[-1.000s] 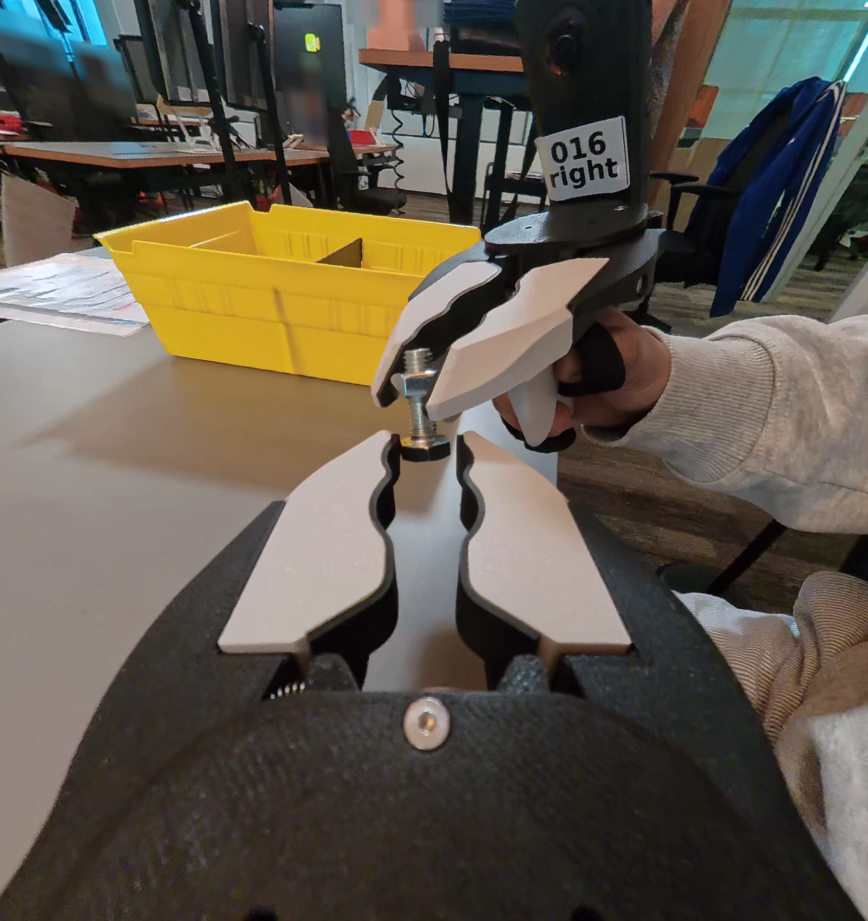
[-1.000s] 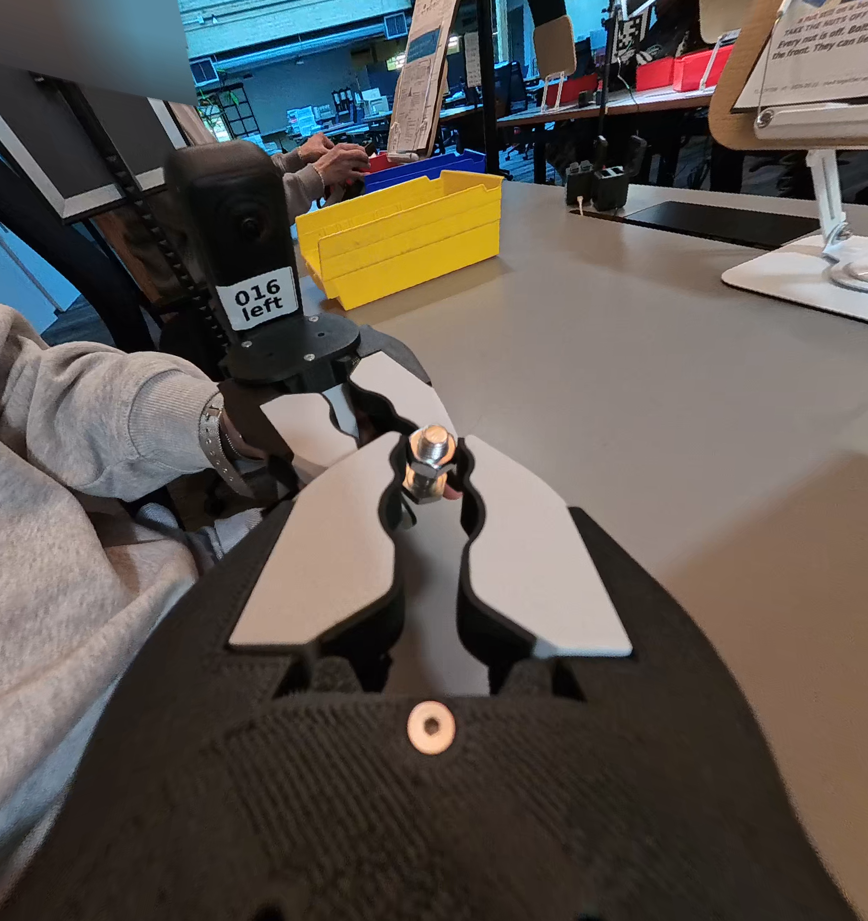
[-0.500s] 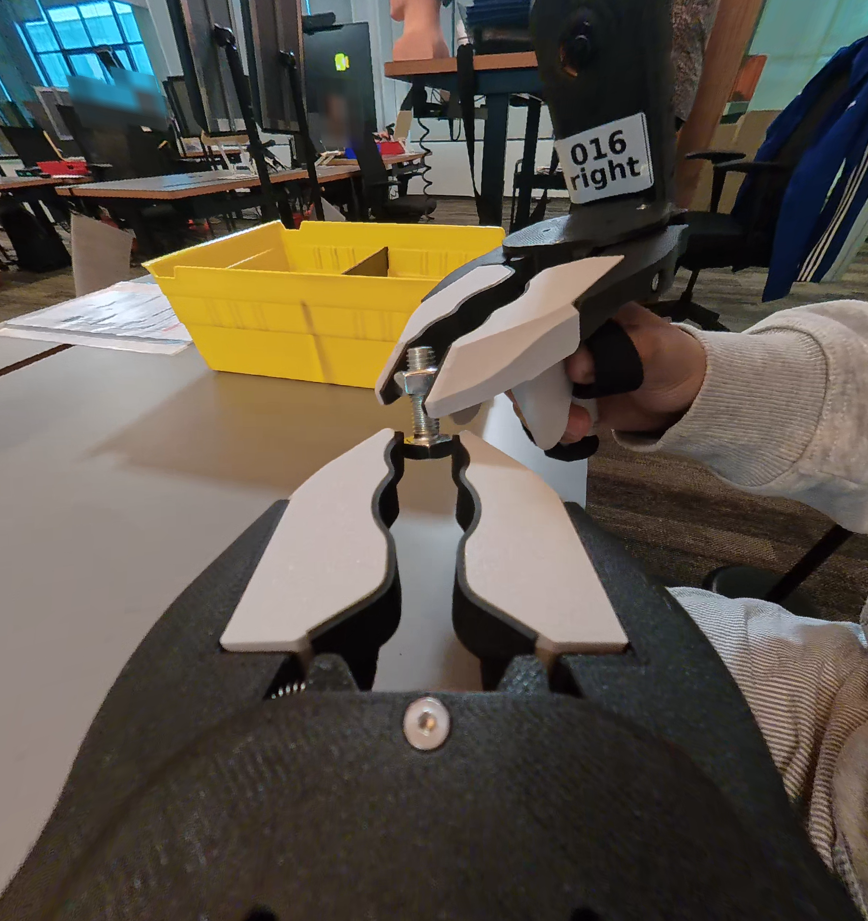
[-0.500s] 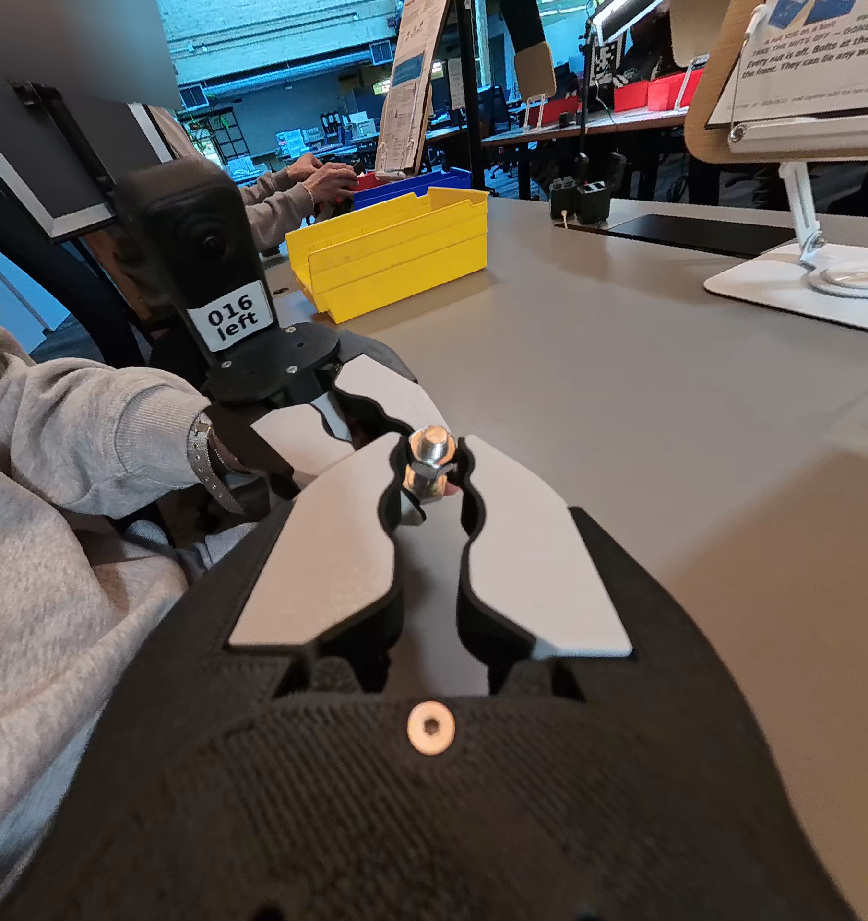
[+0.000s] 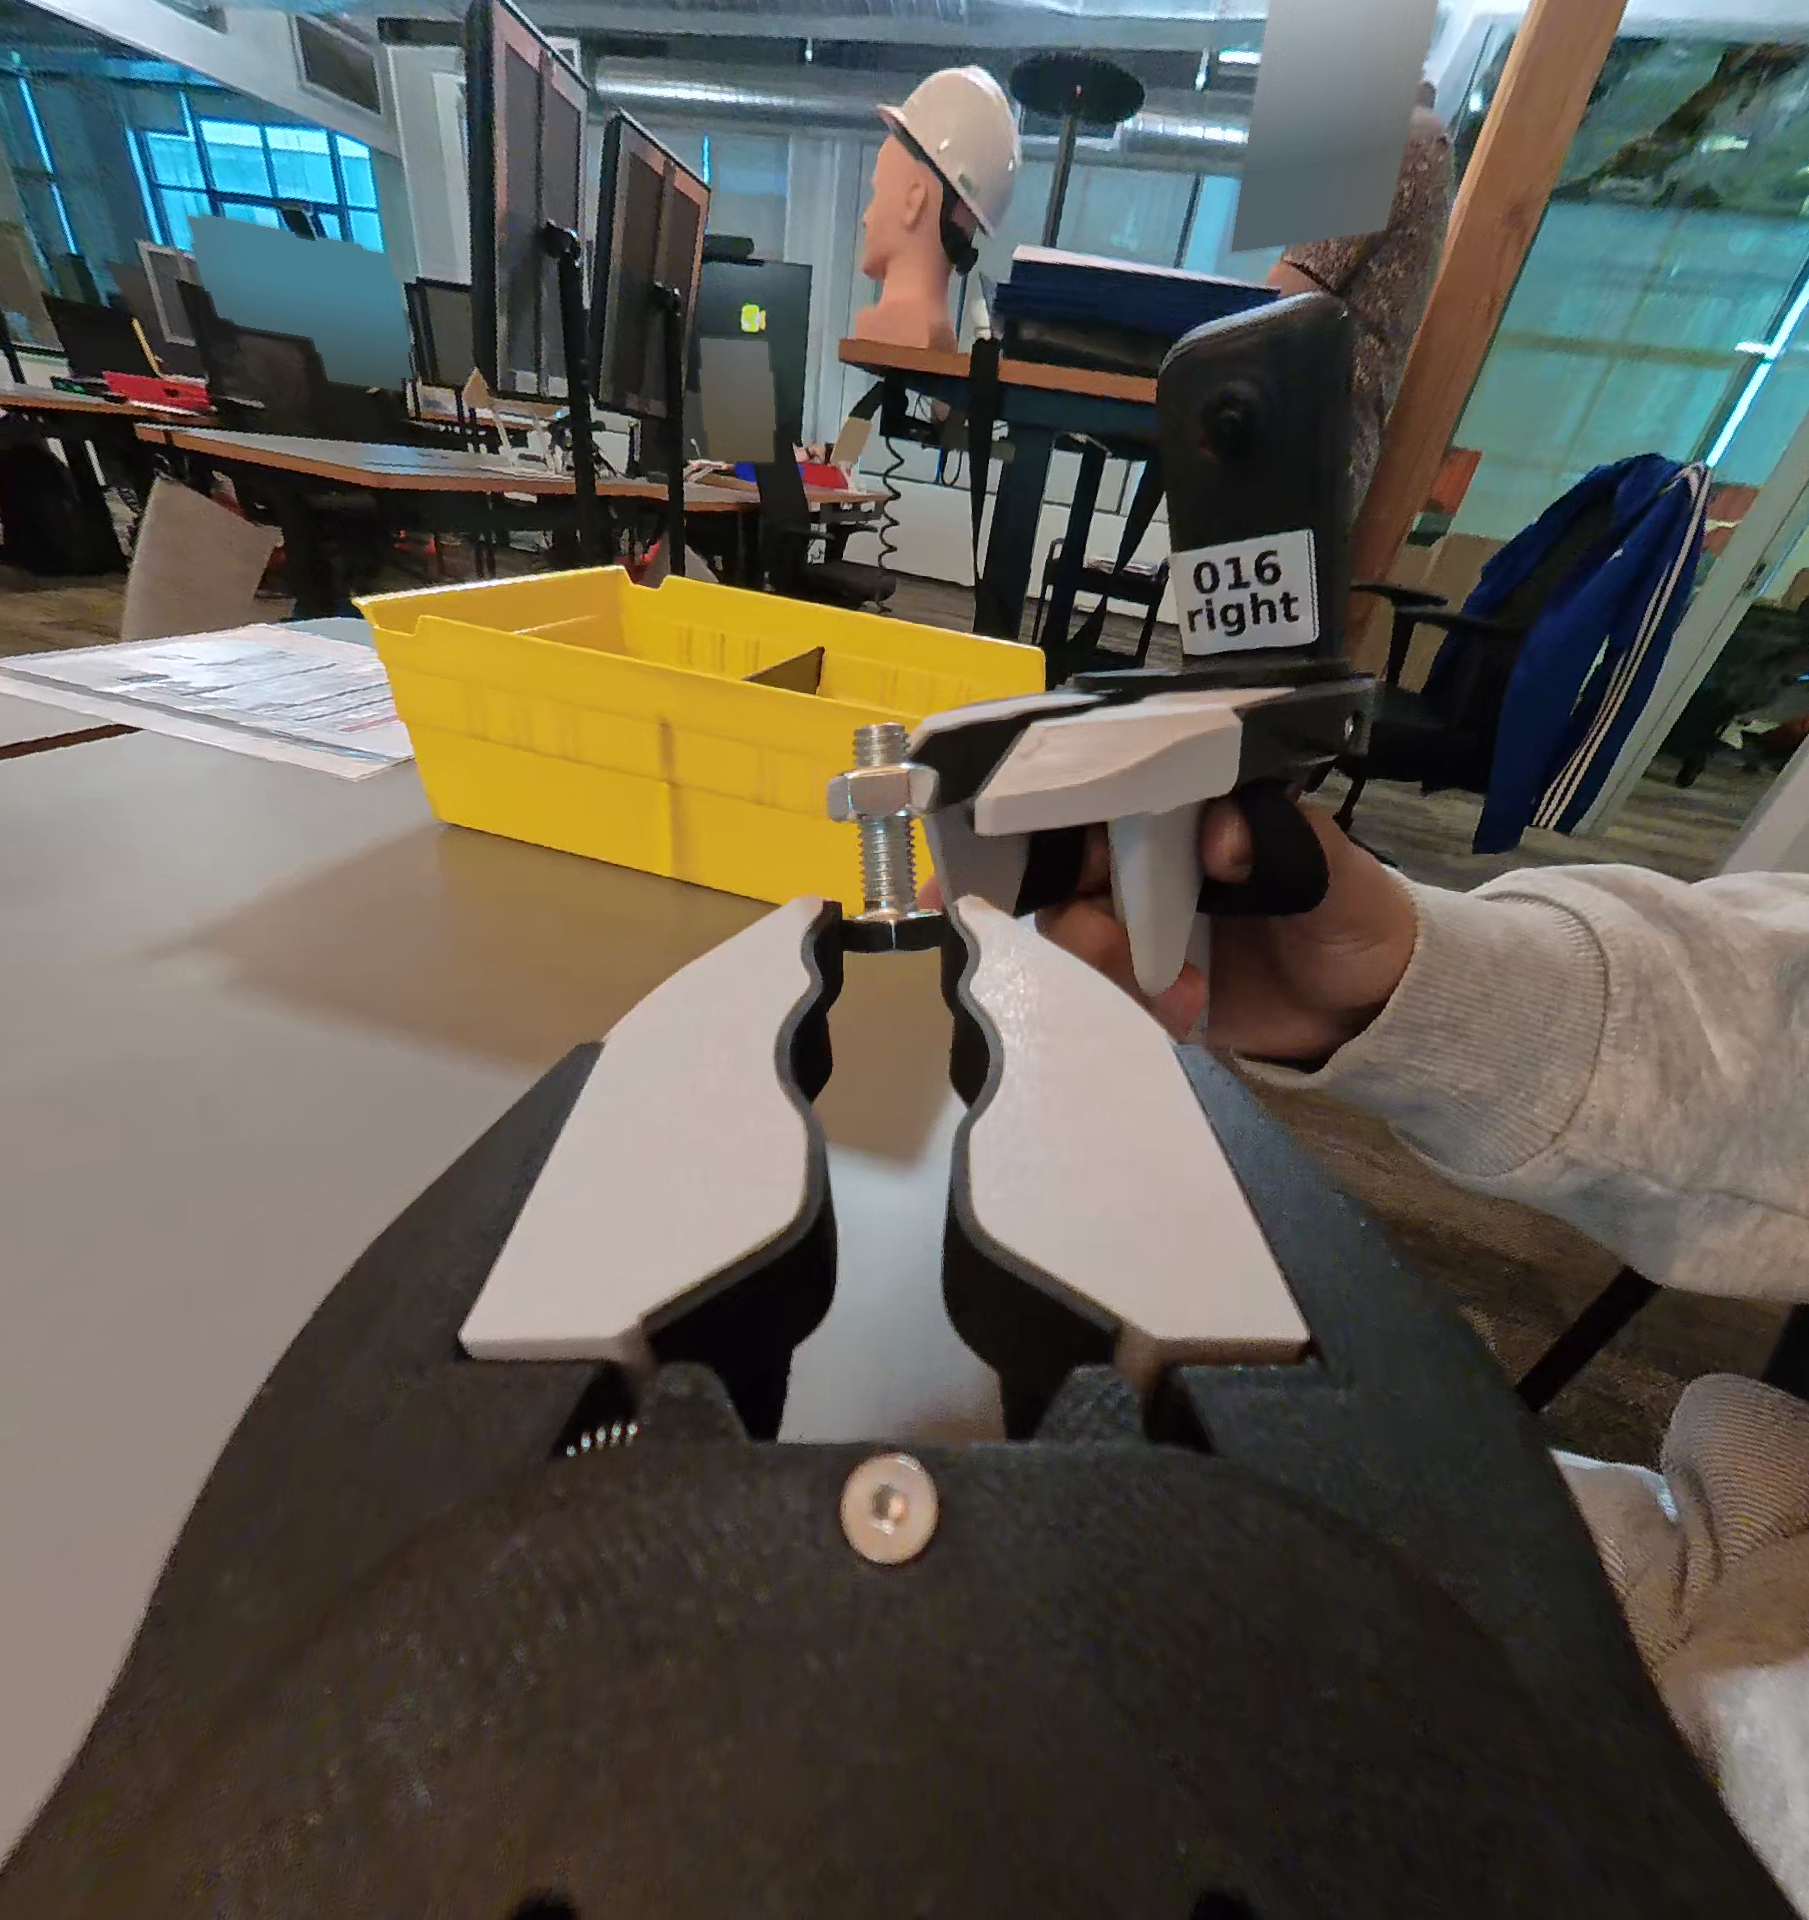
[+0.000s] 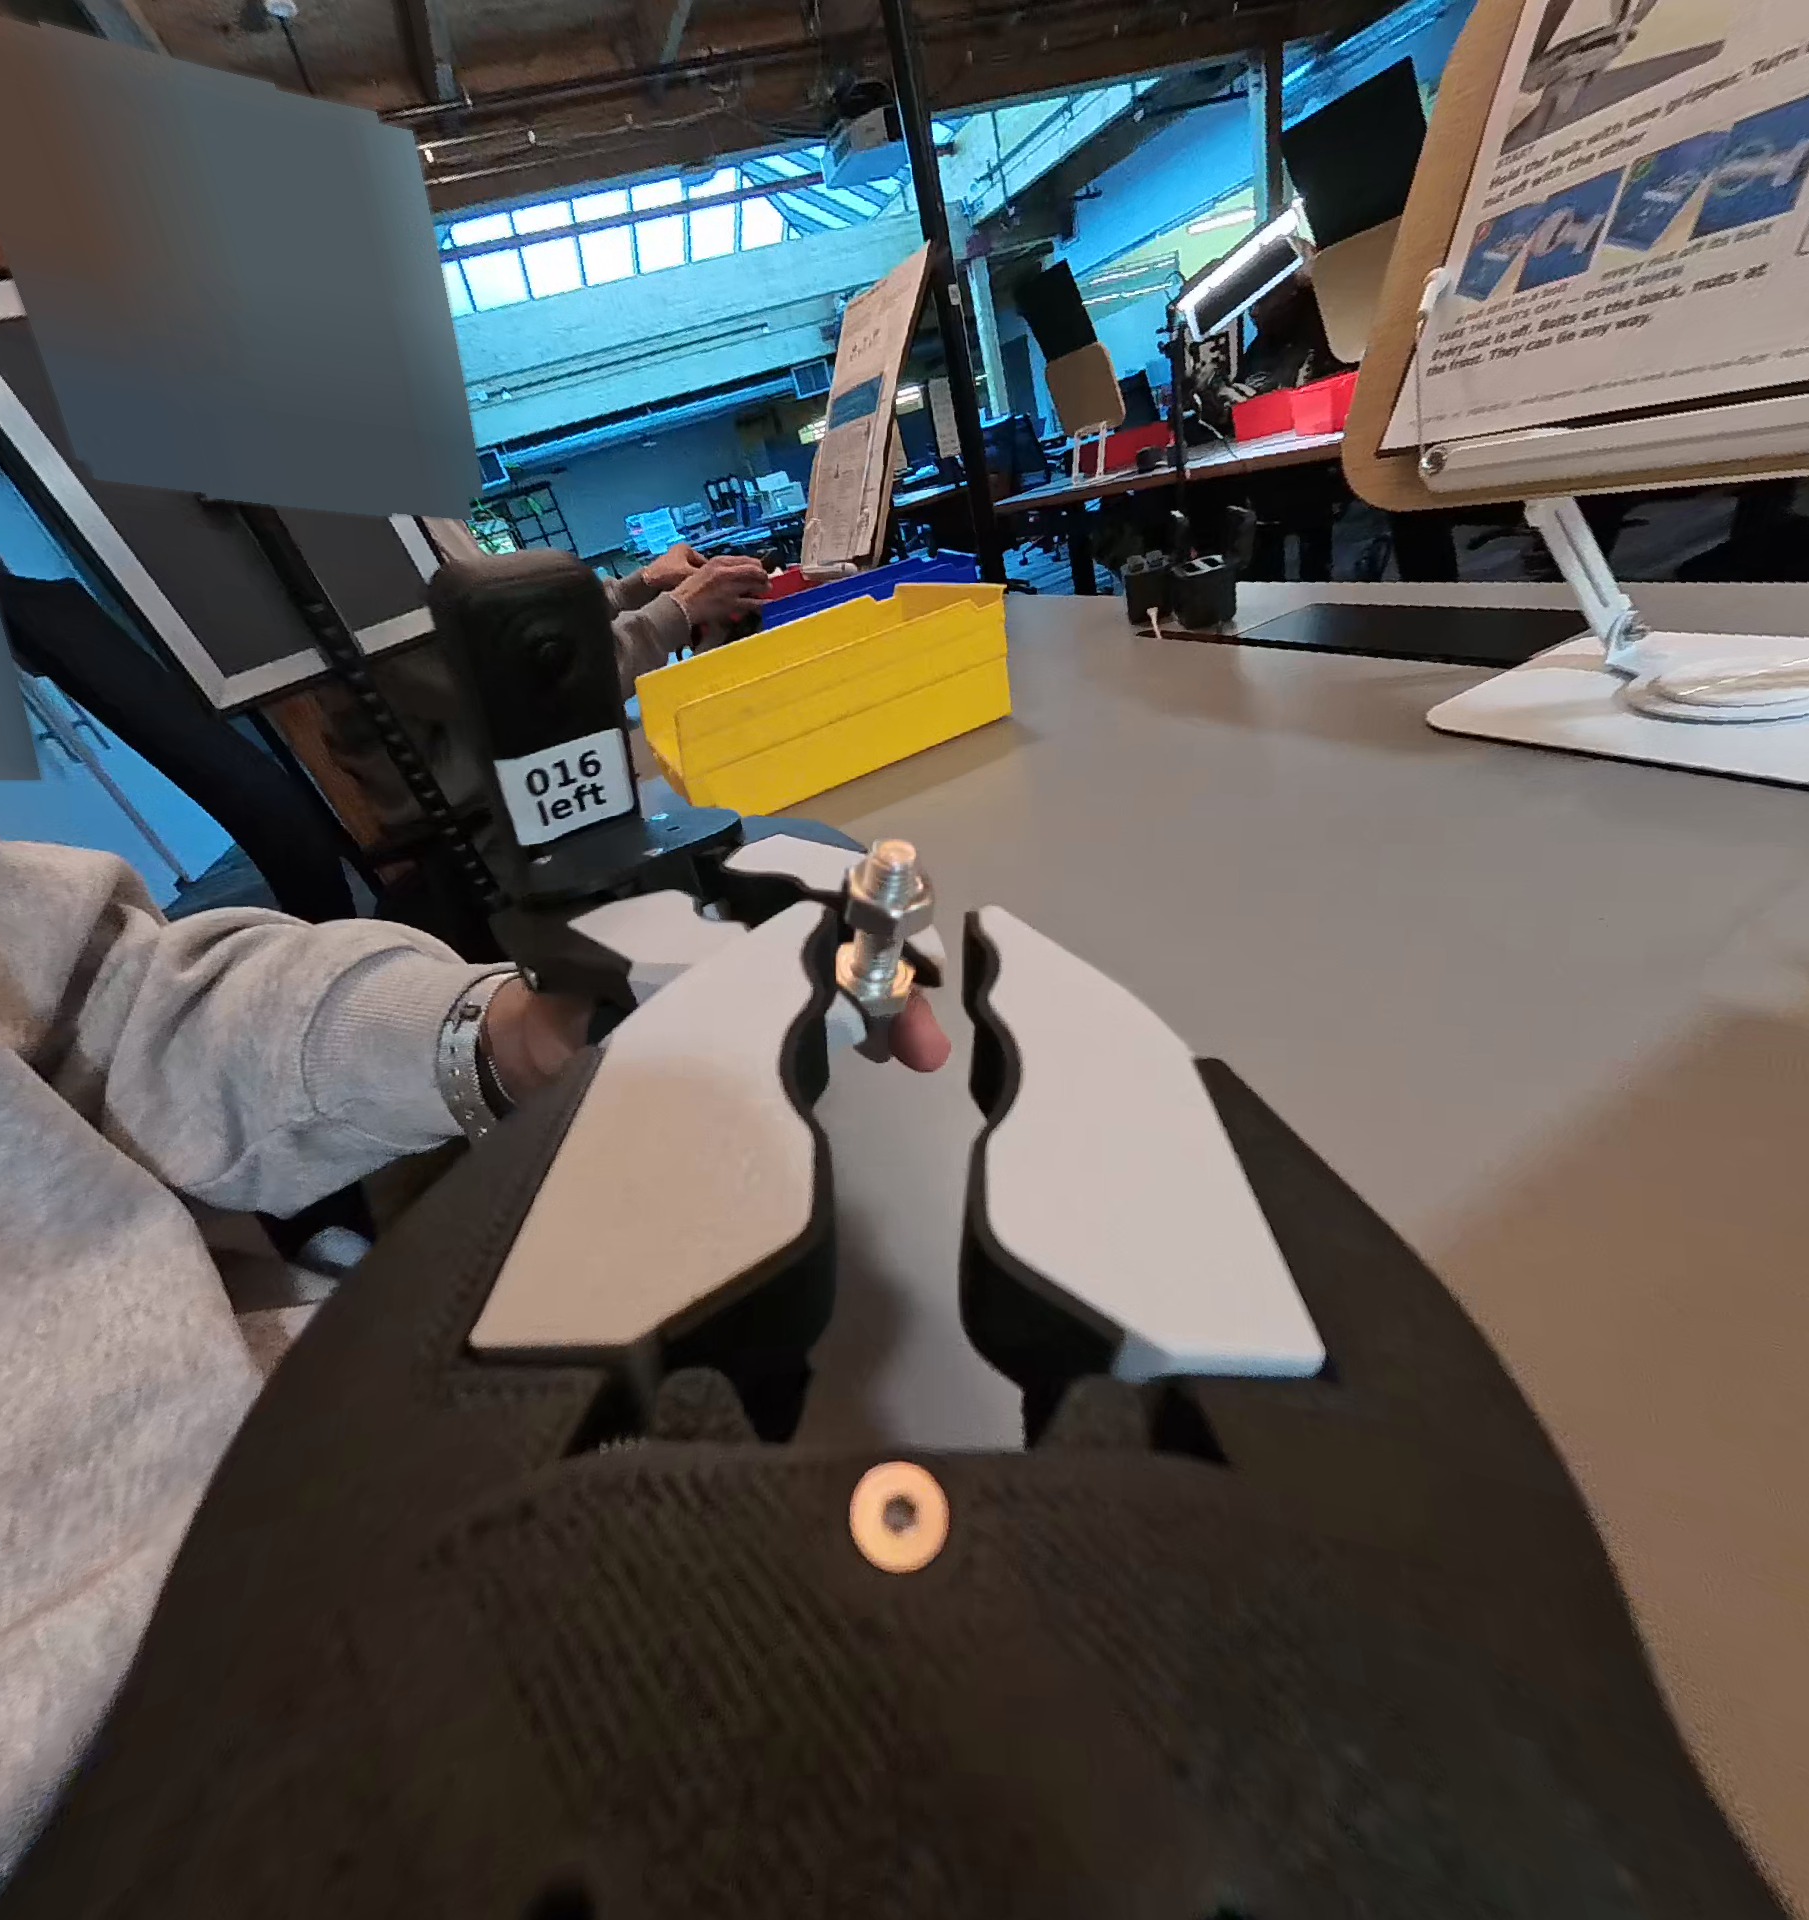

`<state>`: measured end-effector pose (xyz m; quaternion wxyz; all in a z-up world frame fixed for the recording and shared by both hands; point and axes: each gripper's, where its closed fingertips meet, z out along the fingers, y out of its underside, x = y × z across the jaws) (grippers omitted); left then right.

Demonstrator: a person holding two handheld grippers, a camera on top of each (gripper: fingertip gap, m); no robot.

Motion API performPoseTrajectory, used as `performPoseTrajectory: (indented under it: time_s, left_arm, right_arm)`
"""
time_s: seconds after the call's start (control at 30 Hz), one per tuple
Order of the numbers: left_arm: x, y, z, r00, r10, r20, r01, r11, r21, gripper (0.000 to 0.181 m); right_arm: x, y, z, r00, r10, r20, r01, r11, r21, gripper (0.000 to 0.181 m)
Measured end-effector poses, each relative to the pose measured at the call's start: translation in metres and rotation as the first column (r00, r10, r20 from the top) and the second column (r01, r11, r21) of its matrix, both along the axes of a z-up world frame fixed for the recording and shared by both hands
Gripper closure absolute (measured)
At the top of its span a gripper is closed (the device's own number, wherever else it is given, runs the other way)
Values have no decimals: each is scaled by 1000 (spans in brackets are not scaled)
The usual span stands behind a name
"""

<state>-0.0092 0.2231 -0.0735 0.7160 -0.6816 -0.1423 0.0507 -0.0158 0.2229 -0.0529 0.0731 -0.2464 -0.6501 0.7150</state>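
Left wrist view, at 12 o'clock just ahead of the camera: left gripper [image 5: 889, 920], fingers drawn close together and clamped on the flat head of a silver bolt [image 5: 884, 852]. Bolt upright, thread pointing up, held in the air above the near edge of the grey bench [image 5: 152, 1039]. High on the thread, near its top end, a hex nut [image 5: 872, 797].

At 3 o'clock from the nut: right gripper [image 5: 936, 795], lying level, tips just beside the nut and seemingly touching its side. Behind it a hand [image 5: 1284, 935] in a grey sleeve around the grip and trigger.

Right wrist view, at 12 o'clock: fingers [image 6: 1076, 1091] of the right gripper parted by a moderate gap, nothing pinched between them. Bolt and nut just past the tips, close to the finger at 9 o'clock, clearly apart from the finger at 3 o'clock. Whether that near tip really touches the nut: cannot tell for sure.

On the bench, well beyond the grippers, at 11 o'clock in the left wrist view: yellow bin [image 5: 567, 748] with a divider inside, contents not visible. At 9 o'clock from the bin, a printed paper sheet [image 5: 204, 675] flat on the bench. In the right wrist view at 2 o'clock, far side of the bench: white stand [image 6: 1658, 717] carrying a printed board.
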Motion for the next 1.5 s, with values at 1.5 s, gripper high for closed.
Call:
performPoseTrajectory:
  time_s: [1.5]
  left_arm:
    - [9, 1, 8, 997, -8, -74, 11, 999, 35, 162]
  right_arm:
    - [9, -14, -1, 1000, 19, -11, -19, 1000, 24, 172]
